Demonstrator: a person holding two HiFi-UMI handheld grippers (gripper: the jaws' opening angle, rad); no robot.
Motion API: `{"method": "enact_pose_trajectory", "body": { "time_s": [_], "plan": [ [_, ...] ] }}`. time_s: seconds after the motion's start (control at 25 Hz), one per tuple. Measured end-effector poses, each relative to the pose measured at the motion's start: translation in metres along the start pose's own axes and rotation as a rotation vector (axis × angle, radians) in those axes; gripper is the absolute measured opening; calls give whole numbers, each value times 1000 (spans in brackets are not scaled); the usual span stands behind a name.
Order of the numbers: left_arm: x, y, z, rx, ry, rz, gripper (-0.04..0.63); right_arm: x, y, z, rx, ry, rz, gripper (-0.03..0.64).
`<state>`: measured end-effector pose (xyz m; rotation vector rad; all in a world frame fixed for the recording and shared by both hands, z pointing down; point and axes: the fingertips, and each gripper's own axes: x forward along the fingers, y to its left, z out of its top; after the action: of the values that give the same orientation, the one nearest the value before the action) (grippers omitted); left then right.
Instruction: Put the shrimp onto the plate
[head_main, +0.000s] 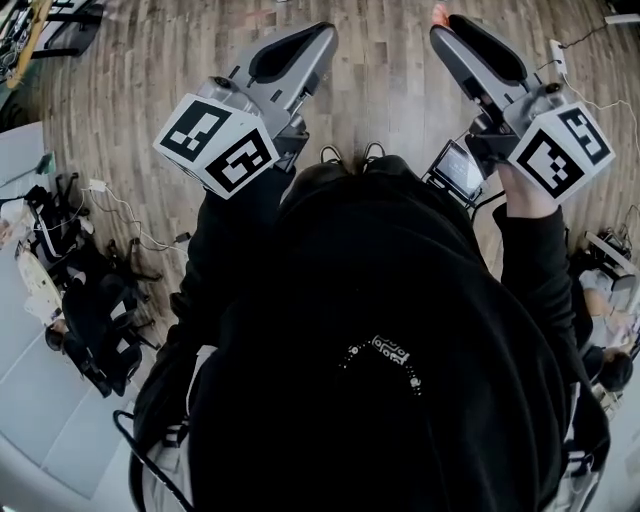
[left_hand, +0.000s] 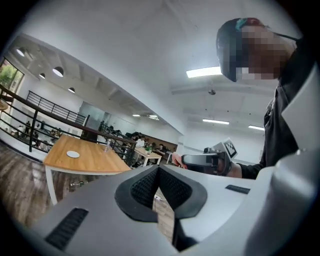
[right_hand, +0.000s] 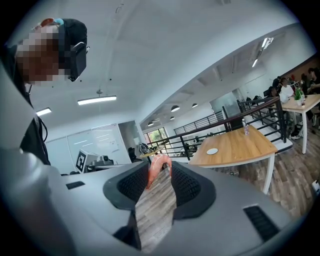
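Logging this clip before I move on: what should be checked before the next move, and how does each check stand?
1. Shrimp held by right gripper: ok, pinched at the jaw tips.
2. Hold secure: cannot tell; the shrimp sticks out past the tips.
3. Left gripper free: ok, jaws shut on nothing.
4. Plate found: cannot tell; a white disc on the far wooden table may be it.
5. Right gripper above the plate: not ok; it is raised over bare floor.
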<state>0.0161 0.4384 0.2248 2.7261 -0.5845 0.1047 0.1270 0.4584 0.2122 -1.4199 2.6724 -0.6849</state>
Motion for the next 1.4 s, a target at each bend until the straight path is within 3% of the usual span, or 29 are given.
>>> {"method": "enact_pose_trajectory", "body": {
  "time_s": [0.16,0.44,0.88,1.16,1.28,1.4],
  "plan": [
    [20,-8,-17,13,51,-13,6,-8,-16,-2,-4,-31,13,151],
    [43,-11,-9,87,78,-18,6,-19,-38,11,-2,-57,10,150],
    [62,-8,13,64,37,-67,6,-28,-55,24,15,-76,-8,150],
    [100,-3,29,149,42,-88,6,-36,-74,51,-18,-93,-43,150],
    [114,15,35,166,50,-88,6,-19,-89,59,-23,-94,-46,150],
    [110,63,42,174,70,-76,6,28,-93,65,-15,-89,-52,150]
  ]
}}
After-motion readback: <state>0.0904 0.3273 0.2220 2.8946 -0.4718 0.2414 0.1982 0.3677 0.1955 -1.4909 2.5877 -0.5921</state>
